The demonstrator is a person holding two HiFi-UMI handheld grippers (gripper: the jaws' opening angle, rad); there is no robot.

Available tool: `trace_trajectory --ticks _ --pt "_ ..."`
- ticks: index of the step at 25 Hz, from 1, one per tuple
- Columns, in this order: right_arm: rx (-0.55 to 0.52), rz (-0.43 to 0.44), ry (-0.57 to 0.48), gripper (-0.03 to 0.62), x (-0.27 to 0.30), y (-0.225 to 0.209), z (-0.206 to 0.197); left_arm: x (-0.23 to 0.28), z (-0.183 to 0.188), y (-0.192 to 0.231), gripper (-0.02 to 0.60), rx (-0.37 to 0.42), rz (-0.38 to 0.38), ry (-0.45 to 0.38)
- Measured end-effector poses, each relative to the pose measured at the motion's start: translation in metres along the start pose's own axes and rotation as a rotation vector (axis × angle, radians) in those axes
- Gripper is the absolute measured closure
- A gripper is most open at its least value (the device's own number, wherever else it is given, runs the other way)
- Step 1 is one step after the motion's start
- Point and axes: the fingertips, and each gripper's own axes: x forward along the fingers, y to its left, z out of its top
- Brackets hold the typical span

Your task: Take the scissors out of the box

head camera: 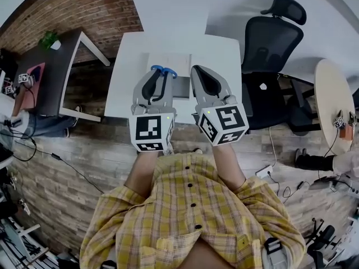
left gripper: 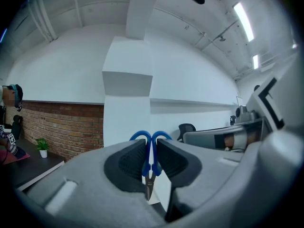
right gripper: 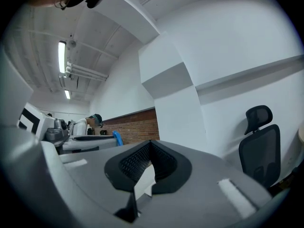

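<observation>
So the left claw (head camera: 161,75) is clamped on the scissors (left gripper: 148,164), squeezed between ribbed black rubbery pads (left gripper: 130,163): blue plastic loops poke out past the tips, the thin metal blades point back at its camera, long axis along the jaws. They hang over the pale flat box (head camera: 180,59); the right claw (right gripper: 150,145) is pinched together, empty.

No word, number or brand can be read anywhere. The left hand-held gripper (head camera: 160,77) and the right hand-held gripper (head camera: 200,72) carry cubes with black-and-white square marker patterns only (codes, not letters), at 6 o'clock of the counter (head camera: 123,66). A white mark on the black chair (head camera: 269,55) is too small to tell.
</observation>
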Motion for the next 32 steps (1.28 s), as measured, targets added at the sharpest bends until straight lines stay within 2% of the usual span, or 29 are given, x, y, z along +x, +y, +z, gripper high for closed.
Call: trace_trajectory --ticks 4,14,32 --pt "-0.004 0.012 -0.018 0.589 -0.004 0.005 0.009 -0.007 0.011 0.003 0.505 -0.01 0.032 -0.034" --pt "-0.036 0.013 -0.053 0.589 -0.011 0.016 0.025 -0.024 0.033 0.005 0.505 0.008 0.057 -0.087" --pt "-0.044 0.008 -0.057 0.589 -0.007 0.013 0.022 -0.016 0.022 -0.007 0.505 0.027 0.024 -0.058"
